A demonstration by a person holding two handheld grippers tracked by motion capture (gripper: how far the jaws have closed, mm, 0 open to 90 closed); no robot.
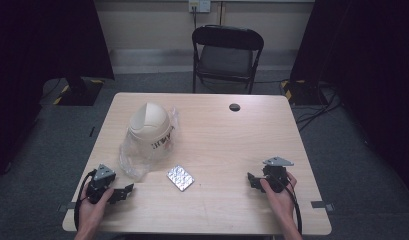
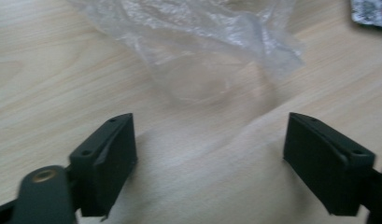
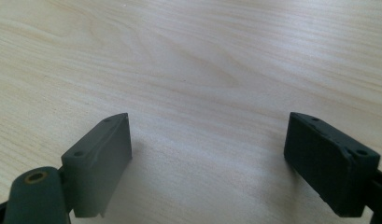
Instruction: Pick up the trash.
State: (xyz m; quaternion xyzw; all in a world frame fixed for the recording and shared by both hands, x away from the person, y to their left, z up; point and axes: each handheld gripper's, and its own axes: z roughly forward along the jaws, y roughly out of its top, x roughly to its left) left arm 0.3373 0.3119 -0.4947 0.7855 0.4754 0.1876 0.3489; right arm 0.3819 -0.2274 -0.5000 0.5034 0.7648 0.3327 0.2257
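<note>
Scene: a wooden table (image 1: 217, 135) seen from above, a folding chair (image 1: 227, 52) behind it.
Left gripper (image 1: 123, 192): held low at the near left corner, fingers (image 2: 107, 154) spread wide with nothing between them, aimed at the bag.
Right gripper (image 1: 253, 181): held low at the near right, fingers (image 3: 102, 156) also wide apart and empty, bare wood ahead of it.
Bag (image 1: 134, 160): a clear plastic bag on the left half of the table, its loose crumpled end lying just ahead of the left gripper; in the left gripper view the film (image 2: 212, 56) spreads flat on the wood, apart from the fingers.
Helmet (image 1: 151, 127): a cream hard hat with dark lettering, sitting in or on the far end of the bag; which, I cannot tell.
Foil pack (image 1: 180, 178): a small silver blister sheet, flat on the table between the grippers, nearer the left one, just beside the bag's end.
Handling, bag: likely very light, limp and slippery; thin film may slide out of a shallow pinch and can tear if tugged against the helmet's weight.
Where to grip: probably the bunched, creased edge nearest the left gripper, where several layers stack up, rather than the single flat sheet.
Handling, helmet: rigid and smooth-domed, heavier than the rest; its brim looks the better hold.
</note>
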